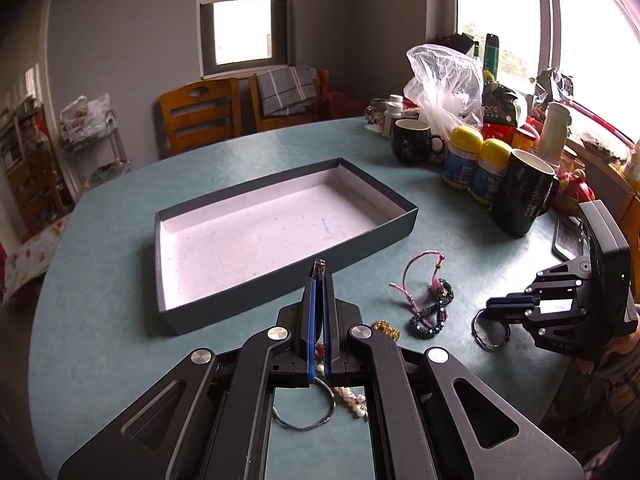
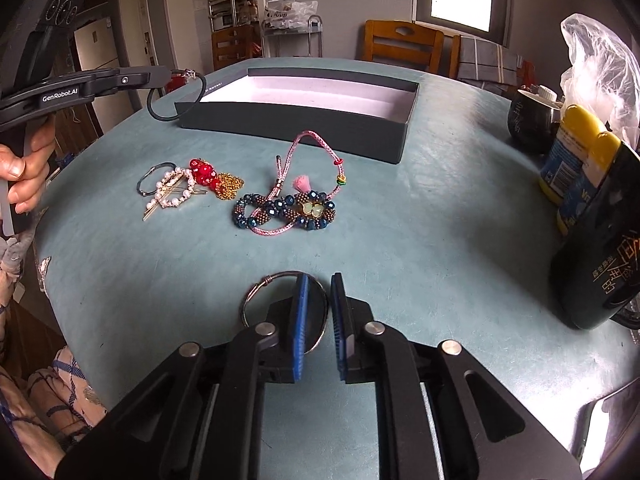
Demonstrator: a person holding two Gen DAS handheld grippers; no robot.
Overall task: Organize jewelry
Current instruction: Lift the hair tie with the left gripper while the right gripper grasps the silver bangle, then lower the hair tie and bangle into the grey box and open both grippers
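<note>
My left gripper [image 1: 319,280] is shut on a black hair tie [image 2: 176,96], held above the near edge of the dark open box [image 1: 404,220]; the box also shows in the right wrist view [image 2: 304,120]. My right gripper [image 2: 318,292] is open, its fingers on either side of the rim of a metal ring bangle [image 2: 256,292] lying on the table. That bangle also shows in the left wrist view [image 1: 490,330]. A blue beaded bracelet [image 2: 288,210], pink cord bracelet [image 2: 298,148], gold chain [image 2: 229,186], red beads [image 2: 203,170] and pearl clips [image 2: 170,192] lie between.
Black mugs [image 1: 522,196], yellow-capped bottles [image 1: 478,160], a plastic bag [image 1: 444,84] and other clutter crowd the table's right side. A phone [image 1: 566,242] lies near the right edge. Wooden chairs [image 1: 200,116] stand beyond the table.
</note>
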